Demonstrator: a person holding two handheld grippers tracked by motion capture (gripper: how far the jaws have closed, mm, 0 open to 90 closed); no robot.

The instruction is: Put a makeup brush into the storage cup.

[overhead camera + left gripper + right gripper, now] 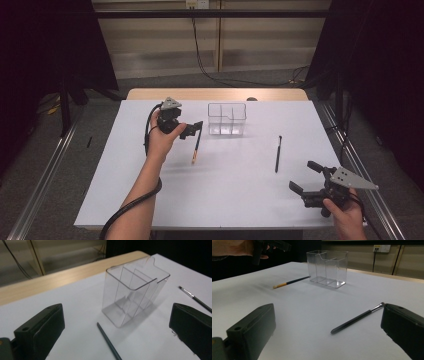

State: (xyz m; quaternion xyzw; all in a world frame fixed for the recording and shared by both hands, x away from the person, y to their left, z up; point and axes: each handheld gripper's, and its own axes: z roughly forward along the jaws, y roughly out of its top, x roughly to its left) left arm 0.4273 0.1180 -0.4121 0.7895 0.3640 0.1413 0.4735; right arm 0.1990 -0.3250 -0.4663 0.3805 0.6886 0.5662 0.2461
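Observation:
A clear plastic organizer box (227, 119) with dividers stands upright at the back middle of the white table (225, 195). A brush with a gold end (196, 147) lies just left of the box. My left gripper (193, 129) hovers open over its far end, and the dark handle (108, 342) runs between the wide-apart jaws toward the box (132, 295). A thin black brush (278, 154) lies to the right. My right gripper (305, 177) is open near the front right corner, with that brush (358, 318) lying just ahead between its jaws.
A wooden table edge (215, 94) runs behind the white surface. Metal rails (45, 175) flank both sides on the floor. Dark curtains hang at left and right. Bare white surface stretches across the front middle.

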